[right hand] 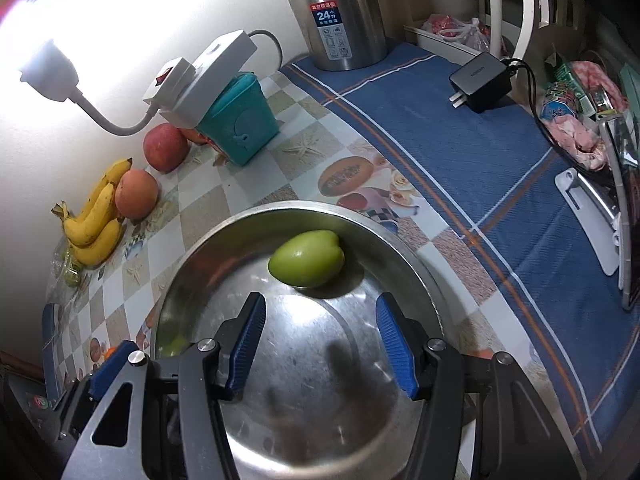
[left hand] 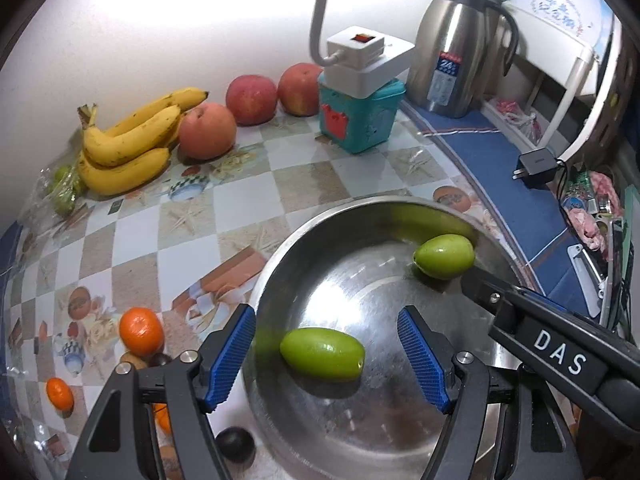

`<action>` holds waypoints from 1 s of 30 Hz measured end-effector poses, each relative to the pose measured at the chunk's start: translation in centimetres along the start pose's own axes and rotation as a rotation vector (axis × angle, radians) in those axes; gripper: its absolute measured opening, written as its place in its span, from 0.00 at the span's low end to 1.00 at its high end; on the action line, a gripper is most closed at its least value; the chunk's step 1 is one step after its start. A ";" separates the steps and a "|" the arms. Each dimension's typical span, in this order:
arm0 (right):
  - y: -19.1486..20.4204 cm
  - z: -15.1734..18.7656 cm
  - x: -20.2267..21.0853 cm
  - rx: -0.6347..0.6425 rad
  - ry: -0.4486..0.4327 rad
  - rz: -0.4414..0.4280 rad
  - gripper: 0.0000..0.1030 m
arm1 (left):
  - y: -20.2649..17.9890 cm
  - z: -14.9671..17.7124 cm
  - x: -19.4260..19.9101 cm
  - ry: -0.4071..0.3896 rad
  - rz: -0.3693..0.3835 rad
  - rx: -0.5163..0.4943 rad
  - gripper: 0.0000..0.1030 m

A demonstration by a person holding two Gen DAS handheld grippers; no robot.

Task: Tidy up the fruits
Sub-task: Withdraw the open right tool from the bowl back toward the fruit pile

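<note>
Two smooth green oval fruits lie in a shiny, scuffed steel bowl: one fruit near, under the left tool, whose ribbed blue pads stand apart without touching it; the other fruit against the far right wall. The right tool hangs over bare metal, pads apart and empty. The bowl's rim meets the glossy checked tabletop. Far left sit bananas and apples; oranges lie near left.
</note>
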State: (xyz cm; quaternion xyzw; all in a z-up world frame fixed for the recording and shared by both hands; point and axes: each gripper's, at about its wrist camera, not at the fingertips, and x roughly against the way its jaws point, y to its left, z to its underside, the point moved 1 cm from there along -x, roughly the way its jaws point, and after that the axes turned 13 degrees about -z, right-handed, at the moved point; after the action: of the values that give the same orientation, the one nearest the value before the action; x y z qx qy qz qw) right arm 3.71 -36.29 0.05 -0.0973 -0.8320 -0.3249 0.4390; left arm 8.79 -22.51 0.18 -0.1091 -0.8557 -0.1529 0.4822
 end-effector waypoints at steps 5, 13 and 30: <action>-0.1 0.1 0.2 0.000 0.018 0.007 0.57 | 1.0 0.0 -0.1 0.064 -0.033 0.023 0.75; 0.0 0.3 -0.4 0.028 0.052 0.029 0.66 | 3.9 0.2 -0.9 0.168 -0.079 0.145 0.97; 0.8 1.3 -2.4 0.111 0.152 0.088 0.73 | 8.2 1.8 -2.9 0.304 -0.168 0.343 1.00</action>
State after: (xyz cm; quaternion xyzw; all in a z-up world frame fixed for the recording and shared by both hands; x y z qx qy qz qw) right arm 4.60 -34.55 -2.03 -0.0843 -0.8081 -0.2650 0.5192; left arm 11.61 -14.30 -1.87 0.0703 -0.7928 -0.0597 0.6025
